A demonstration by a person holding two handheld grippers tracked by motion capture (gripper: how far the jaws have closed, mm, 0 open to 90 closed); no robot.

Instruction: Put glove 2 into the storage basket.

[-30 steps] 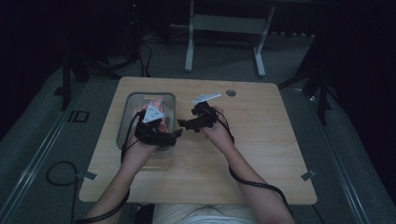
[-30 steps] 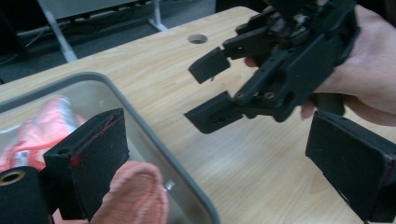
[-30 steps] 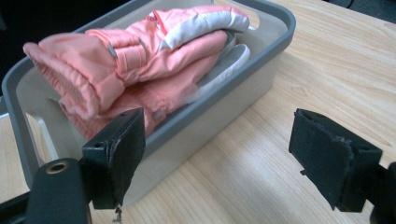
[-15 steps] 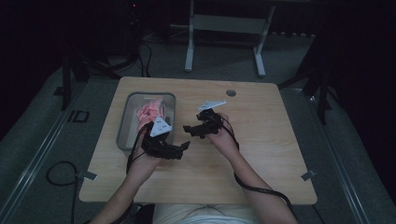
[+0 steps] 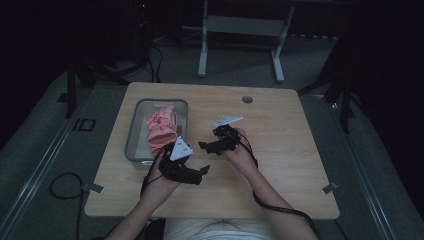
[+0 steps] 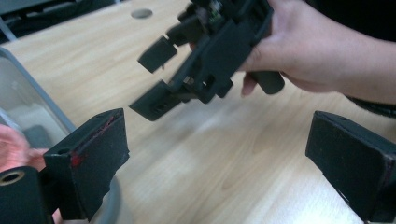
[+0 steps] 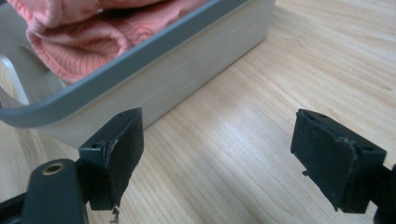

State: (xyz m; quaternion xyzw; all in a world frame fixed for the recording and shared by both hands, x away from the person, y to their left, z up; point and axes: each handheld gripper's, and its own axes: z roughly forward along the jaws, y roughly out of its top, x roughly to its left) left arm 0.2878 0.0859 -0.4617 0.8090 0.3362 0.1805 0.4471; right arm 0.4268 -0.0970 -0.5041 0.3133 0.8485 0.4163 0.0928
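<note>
The soft pink knitted cloth (image 5: 161, 129) lies bunched up inside the grey plastic tub (image 5: 134, 150) on the pale wooden table (image 5: 300, 150). One end of it hangs a little over the tub's near rim.

The left claw (image 5: 197, 172) is wide open and holds nothing. The tub and the cloth sit just beside it, on its left. In the left gripper view, a bit of pink (image 6: 11, 151) peeks out behind the left jaw.

The right claw (image 5: 207, 146) is wide open too, and empty. It hangs over bare wood. In the right gripper view, the tub (image 7: 154, 70) is just ahead of the jaws and to their left, with the pink cloth (image 7: 84, 42) inside.

The cloth looks light, floppy and squishy. It will not break. It should not slip much, because the knit is rough. It will sag and stretch when lifted. A good place to grab looks like the thick ribbed fold near the tub's rim, closest to the claws. A deep pinch there should work better than a thin edge.
</note>
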